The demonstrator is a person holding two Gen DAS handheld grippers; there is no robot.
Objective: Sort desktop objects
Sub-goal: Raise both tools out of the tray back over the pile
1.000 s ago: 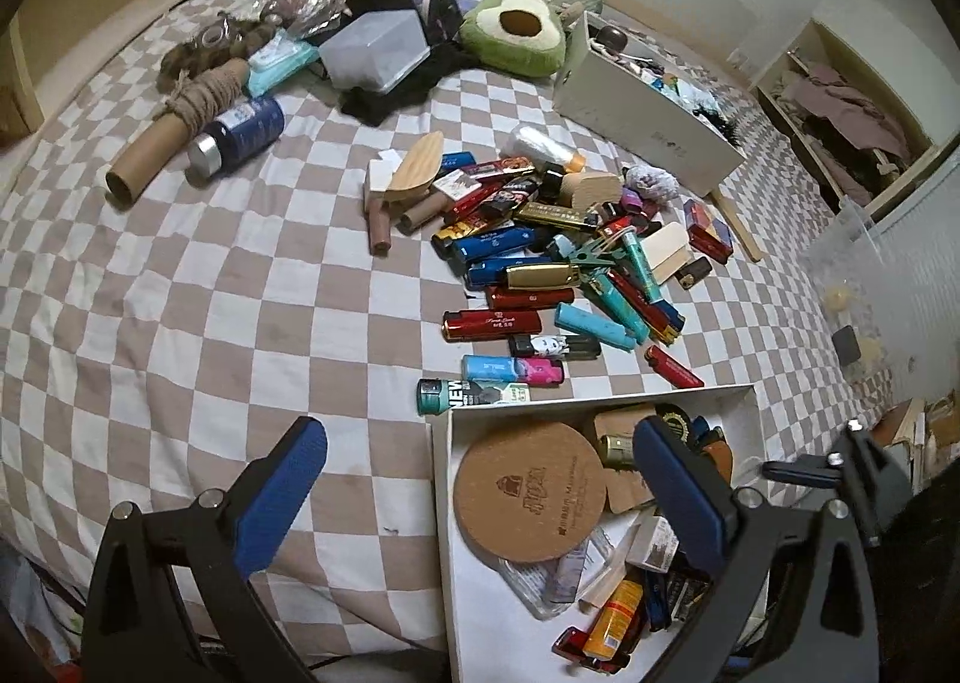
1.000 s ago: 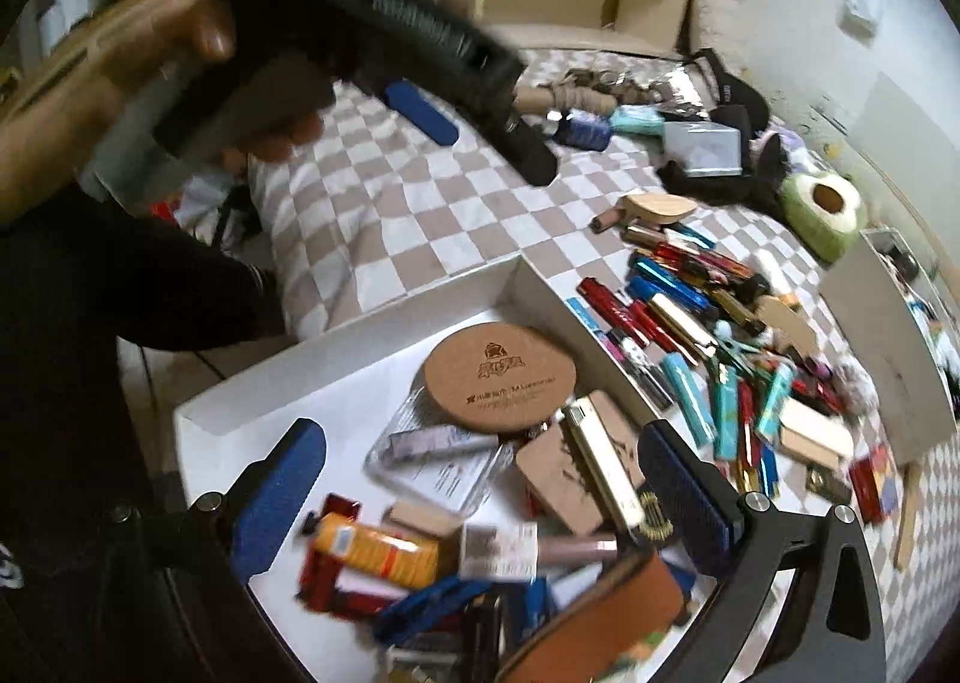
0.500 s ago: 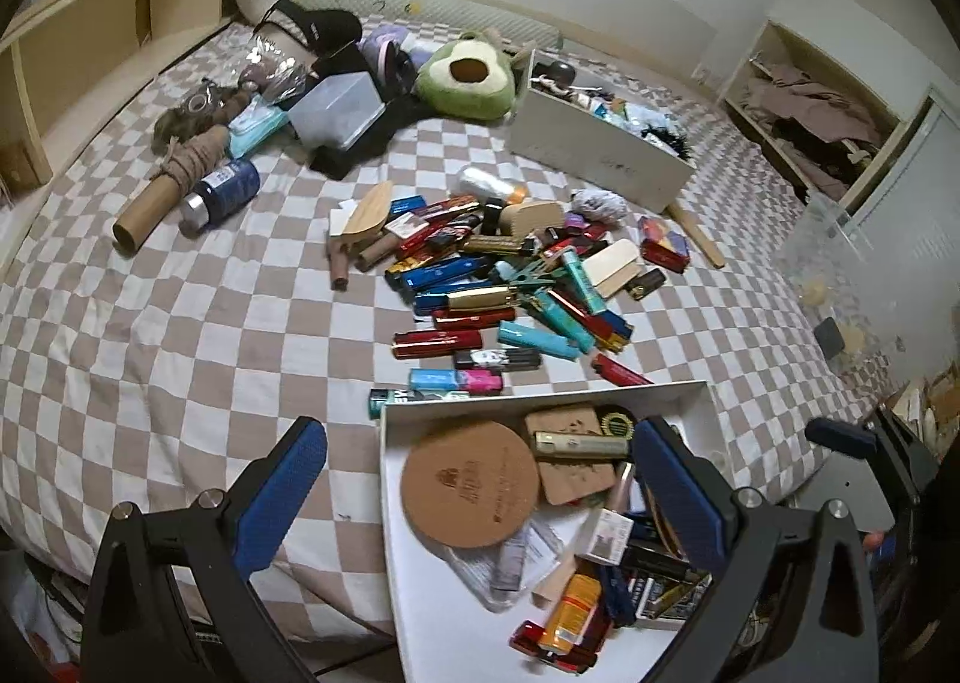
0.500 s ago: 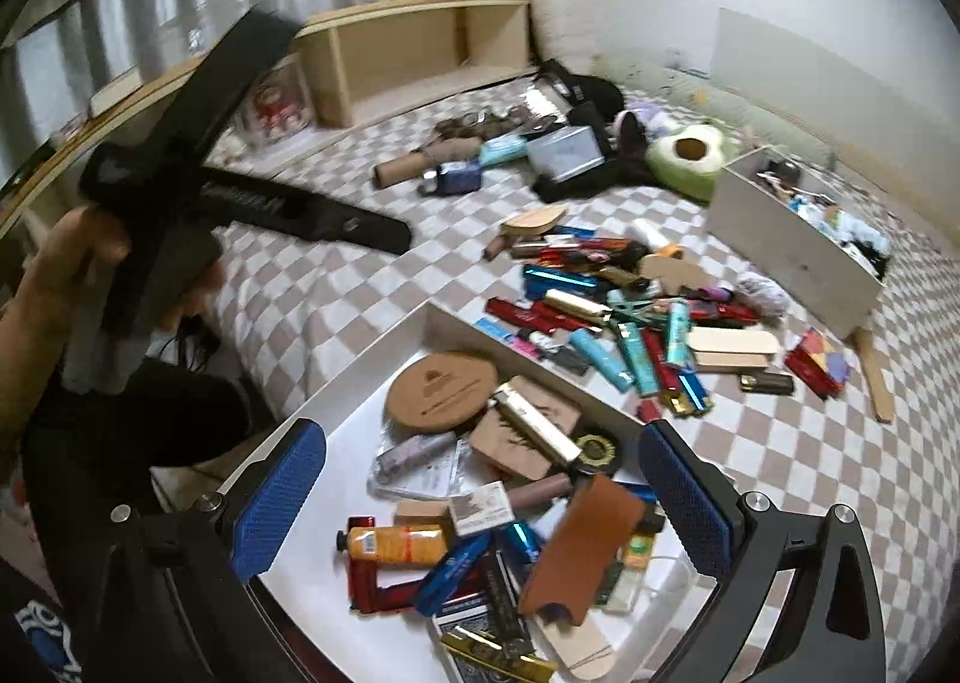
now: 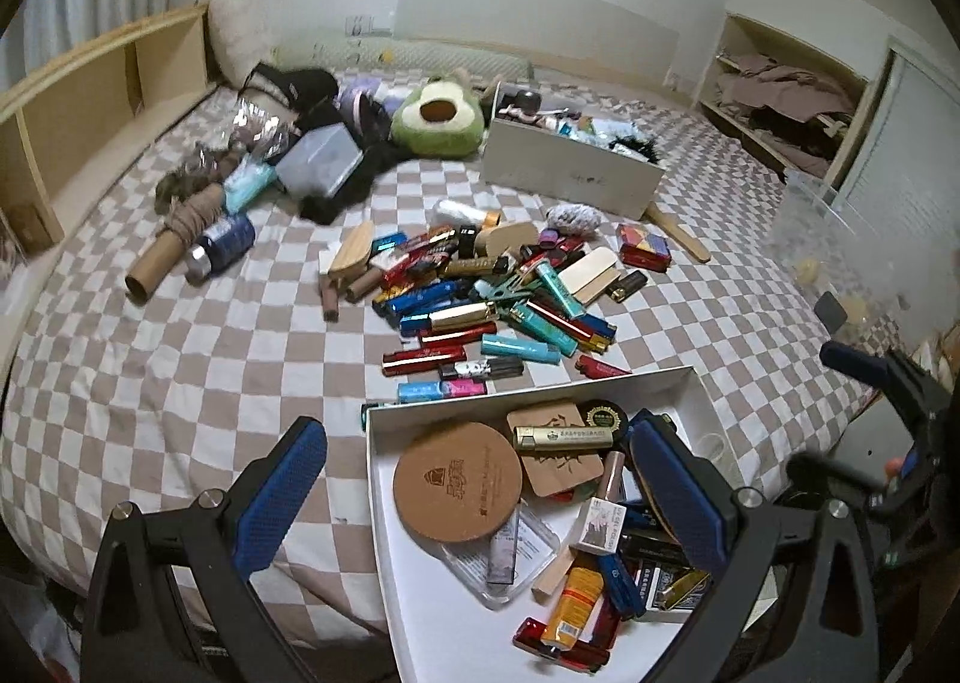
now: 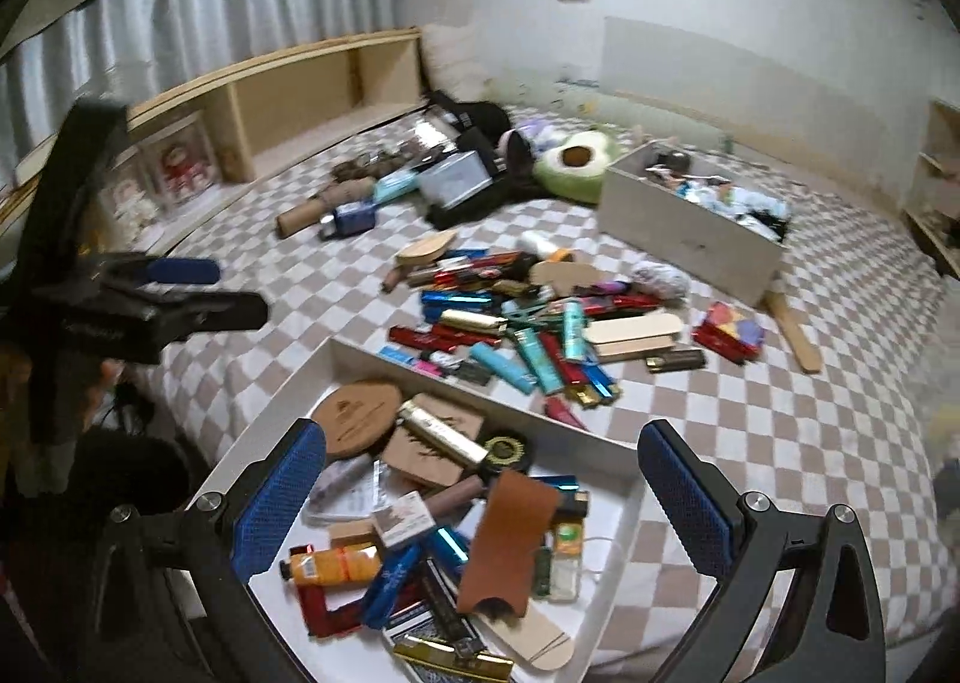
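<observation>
Here the left gripper hangs with its jaws spread wide and empty above the near edge of a bed covered in a brown and white checked sheet, one blue pad over the sheet and the other over the white tray. The right gripper is likewise released, holding nothing, its pads straddling the same tray from the other side. In the tray lie a round cork coaster, a gold lighter resting on a square cork coaster, an orange tube and a brown leather sleeve among other small items. Just beyond the tray's far wall a loose pile of lighters in red, blue, teal and gold is scattered on the sheet, mixed with pale wooden pieces. A red box with a coloured puzzle face lies to the right of the pile, near a wooden stick. Farther back stand a white box full of odds and ends and a green avocado plush. To the left lie a cardboard tube and a blue can, side by side. In the right wrist view the left gripper appears at the left edge, gripped by a hand that is mostly hidden
</observation>
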